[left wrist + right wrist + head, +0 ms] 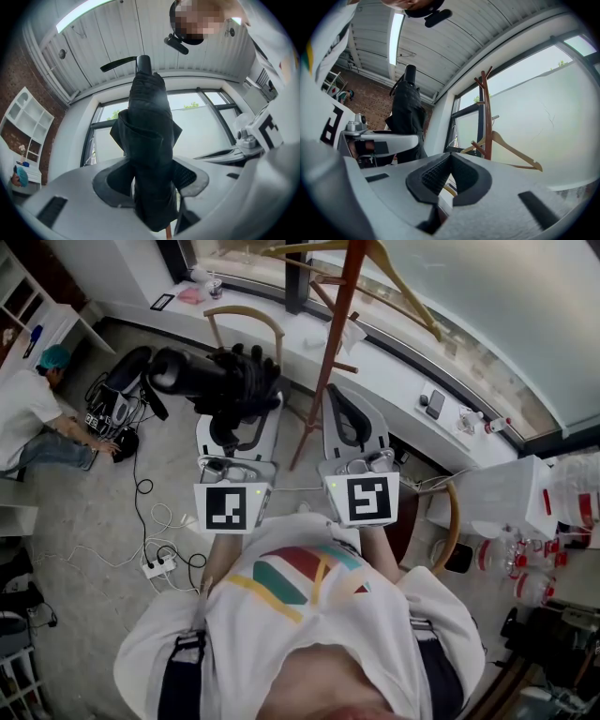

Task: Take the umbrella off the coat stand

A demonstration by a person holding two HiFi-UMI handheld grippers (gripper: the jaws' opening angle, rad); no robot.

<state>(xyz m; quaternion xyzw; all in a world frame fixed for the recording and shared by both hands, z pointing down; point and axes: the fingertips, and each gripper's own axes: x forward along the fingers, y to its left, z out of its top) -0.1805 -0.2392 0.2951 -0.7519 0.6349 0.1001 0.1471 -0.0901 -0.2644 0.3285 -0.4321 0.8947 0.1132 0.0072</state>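
coat stand: red-brown pole running from top centre of the head view down to the floor at mid-frame; also right of centre in the right gripper view, against the window; wooden hanger on its upper pegs at top right of the head view

umbrella: black, folded; upper centre-left in the head view, left of the pole and clear of it, no contact with the stand; fills the middle of the left gripper view, one end up toward the ceiling; shows at centre-left in the right gripper view

left gripper: jaws partly apart, pads pressed on the umbrella's folded fabric from both sides; fabric bulges out above the pads; that's a firm clamp

right gripper: just right of the left one in the head view, near the pole base; in its own view the dark pads meet at the tips; closed, nothing between them

seated person at far left of the head view, on the floor by cables; white power strip lower left
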